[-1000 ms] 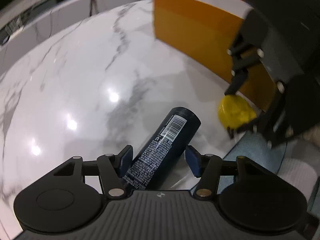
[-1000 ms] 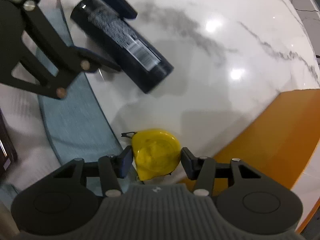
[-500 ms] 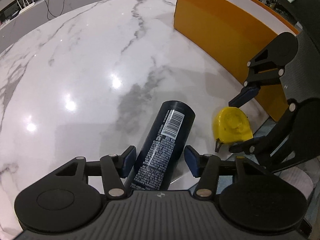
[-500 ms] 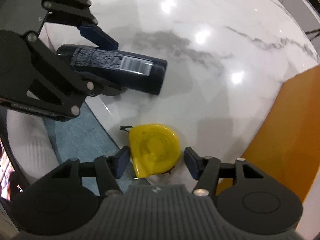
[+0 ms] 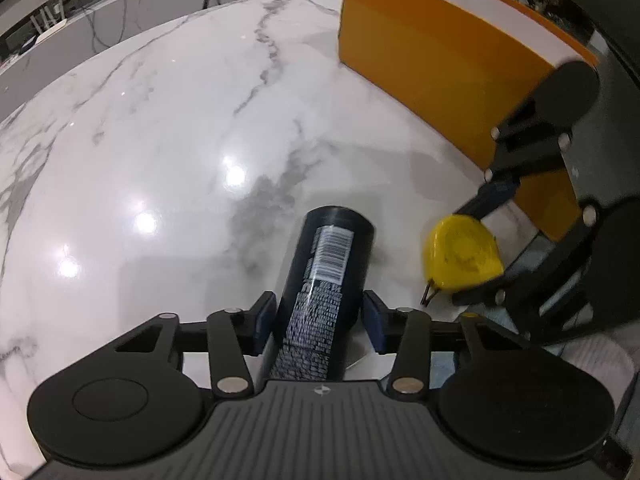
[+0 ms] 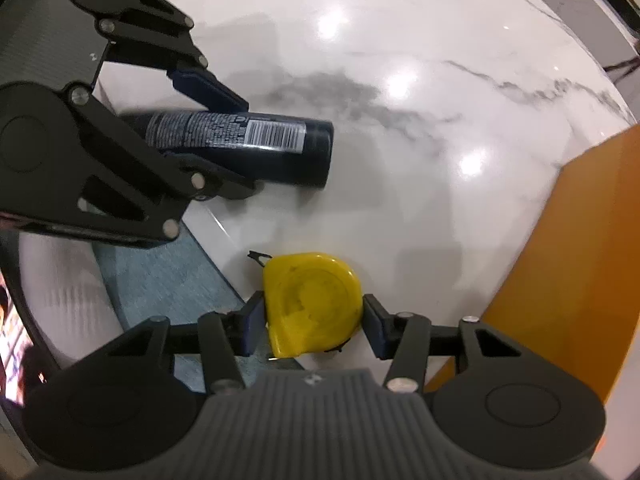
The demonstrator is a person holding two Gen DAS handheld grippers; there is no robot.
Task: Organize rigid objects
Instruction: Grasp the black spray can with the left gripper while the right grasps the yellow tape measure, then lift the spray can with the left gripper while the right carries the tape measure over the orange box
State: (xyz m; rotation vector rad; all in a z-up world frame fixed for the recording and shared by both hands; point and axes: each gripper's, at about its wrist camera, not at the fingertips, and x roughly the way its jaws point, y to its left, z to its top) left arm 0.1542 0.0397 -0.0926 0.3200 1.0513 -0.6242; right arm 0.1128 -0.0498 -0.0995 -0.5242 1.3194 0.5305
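A dark blue spray can (image 5: 326, 280) with a barcode label is between the fingers of my left gripper (image 5: 320, 322), which is shut on it; it also shows in the right wrist view (image 6: 240, 144), just above the marble table (image 5: 180, 140). A yellow tape measure (image 6: 314, 304) is between the fingers of my right gripper (image 6: 312, 328), which is shut on it. It also shows in the left wrist view (image 5: 462, 256), right of the can, held by the right gripper (image 5: 484, 240).
An orange box (image 5: 448, 64) with a white inside stands at the back right of the table; its wall (image 6: 580, 248) is close to the right of the tape measure. A teal mat (image 6: 160, 276) and white cloth (image 6: 68, 296) lie below the table edge.
Both grippers have closed on their objects. The can has turned and lifted in my left gripper. The tape measure has risen off the table in my right gripper.
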